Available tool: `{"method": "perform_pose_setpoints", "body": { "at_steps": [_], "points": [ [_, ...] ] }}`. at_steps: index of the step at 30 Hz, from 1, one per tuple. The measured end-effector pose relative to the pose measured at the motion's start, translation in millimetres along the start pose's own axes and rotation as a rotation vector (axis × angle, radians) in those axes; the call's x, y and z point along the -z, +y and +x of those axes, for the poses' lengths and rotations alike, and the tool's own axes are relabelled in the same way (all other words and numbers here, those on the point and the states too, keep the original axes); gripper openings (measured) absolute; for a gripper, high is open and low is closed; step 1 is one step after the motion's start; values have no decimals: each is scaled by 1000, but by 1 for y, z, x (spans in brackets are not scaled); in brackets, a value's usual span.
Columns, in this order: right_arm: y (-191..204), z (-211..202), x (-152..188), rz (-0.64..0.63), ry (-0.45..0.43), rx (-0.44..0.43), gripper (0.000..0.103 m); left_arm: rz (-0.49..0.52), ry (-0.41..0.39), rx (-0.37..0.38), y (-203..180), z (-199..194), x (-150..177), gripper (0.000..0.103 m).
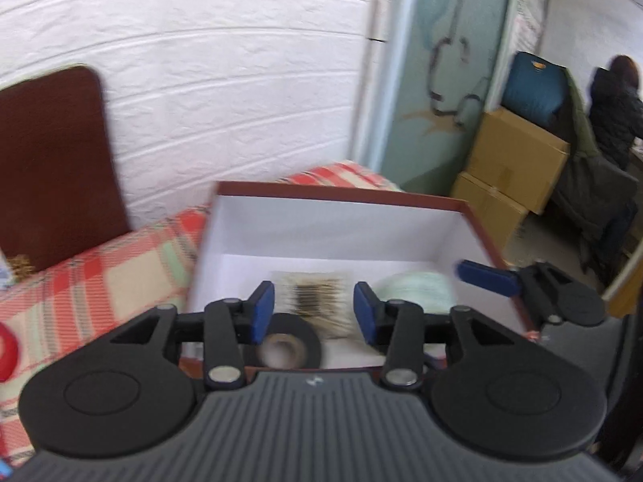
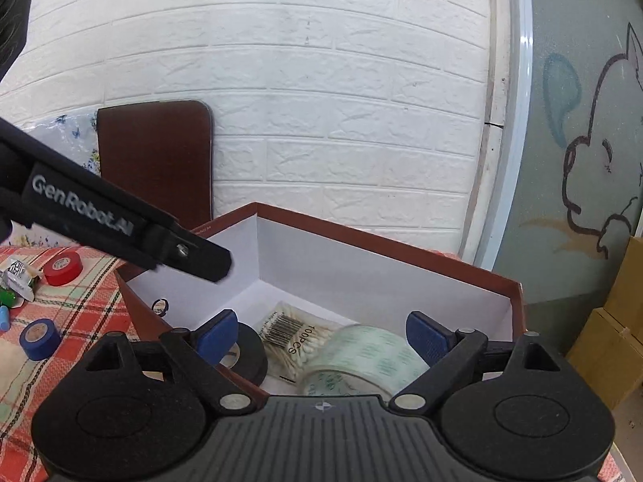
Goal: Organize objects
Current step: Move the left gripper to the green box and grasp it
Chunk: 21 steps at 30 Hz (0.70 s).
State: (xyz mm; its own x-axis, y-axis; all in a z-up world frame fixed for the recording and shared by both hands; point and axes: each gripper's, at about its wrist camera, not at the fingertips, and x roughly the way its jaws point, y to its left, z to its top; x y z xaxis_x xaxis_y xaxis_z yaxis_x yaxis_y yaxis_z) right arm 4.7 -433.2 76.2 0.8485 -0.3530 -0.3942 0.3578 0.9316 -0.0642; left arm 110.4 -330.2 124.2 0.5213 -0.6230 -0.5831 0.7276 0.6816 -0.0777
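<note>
Between the parted jaws of the left gripper (image 1: pixel 314 313) nothing is held; below them, inside the brown-rimmed box (image 2: pixel 402 247), a black tape roll (image 1: pixel 281 347) lies against the near wall beside a cotton-swab packet (image 2: pixel 289 335). Right gripper (image 2: pixel 321 339), jaws wide and empty, hangs over a clear tape roll (image 2: pixel 361 355). Beyond the box's left rim, red tape (image 2: pixel 62 268) and blue tape (image 2: pixel 39 337) sit on the checked counter (image 2: pixel 80 313), seemingly well apart.
</note>
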Motion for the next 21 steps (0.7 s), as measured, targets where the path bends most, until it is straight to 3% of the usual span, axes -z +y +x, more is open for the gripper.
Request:
{"method": "perform_pose_setpoints", "body": {
  "at_steps": [5,8,14,21],
  "points": [
    [-1,12,-3,20,50,13,90,-99,-12,-65,43,-16,6,47],
    [4,3,-8,53,17,-27,90,-142,-38,-84,70,-38,21,47],
    [51,-15,-18,0,-50,-173,90,-272,-48,-191,140,-87,72,47],
    [139,-6,-9,-90,13,-371,88,-390,16,-317,207,-127,136,46]
  ]
}}
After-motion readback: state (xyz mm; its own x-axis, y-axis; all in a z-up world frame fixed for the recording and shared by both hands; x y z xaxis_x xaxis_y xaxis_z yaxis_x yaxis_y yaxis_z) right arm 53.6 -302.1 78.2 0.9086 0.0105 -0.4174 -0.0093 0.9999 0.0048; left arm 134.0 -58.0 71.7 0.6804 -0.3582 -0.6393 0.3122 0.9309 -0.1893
